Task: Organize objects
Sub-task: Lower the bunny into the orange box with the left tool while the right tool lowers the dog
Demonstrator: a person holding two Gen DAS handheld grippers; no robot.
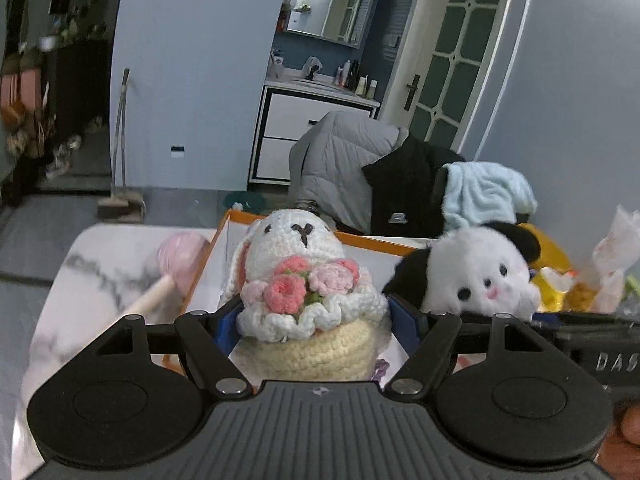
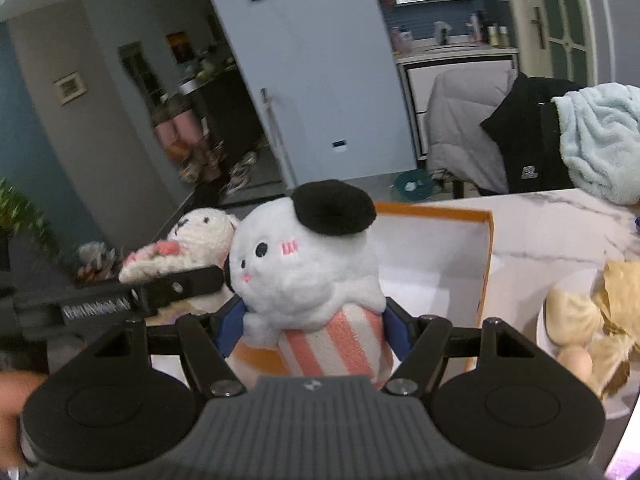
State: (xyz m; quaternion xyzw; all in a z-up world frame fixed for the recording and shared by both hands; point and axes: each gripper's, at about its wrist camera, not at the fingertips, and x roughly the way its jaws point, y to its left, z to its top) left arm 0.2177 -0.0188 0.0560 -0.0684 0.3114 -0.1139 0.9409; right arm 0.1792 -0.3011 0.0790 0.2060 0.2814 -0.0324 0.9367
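Note:
My left gripper (image 1: 314,322) is shut on a crocheted white bunny (image 1: 304,280) with pink flowers and a cream base, held over the orange-rimmed white box (image 1: 376,245). My right gripper (image 2: 316,326) is shut on a white plush toy (image 2: 308,264) with a black ear and a pink-striped body, held above the same box (image 2: 440,264). The plush also shows in the left wrist view (image 1: 476,272), to the right of the bunny. The bunny shows in the right wrist view (image 2: 192,240), to the left, with the left gripper's black body under it.
A pink ball-headed wooden mallet (image 1: 176,268) lies on the marble table (image 1: 80,280) left of the box. A plate of dumplings (image 2: 580,328) and crinkly snack bags (image 1: 592,272) sit at the right. A chair draped with jackets and a blue towel (image 2: 600,136) stands beyond the table.

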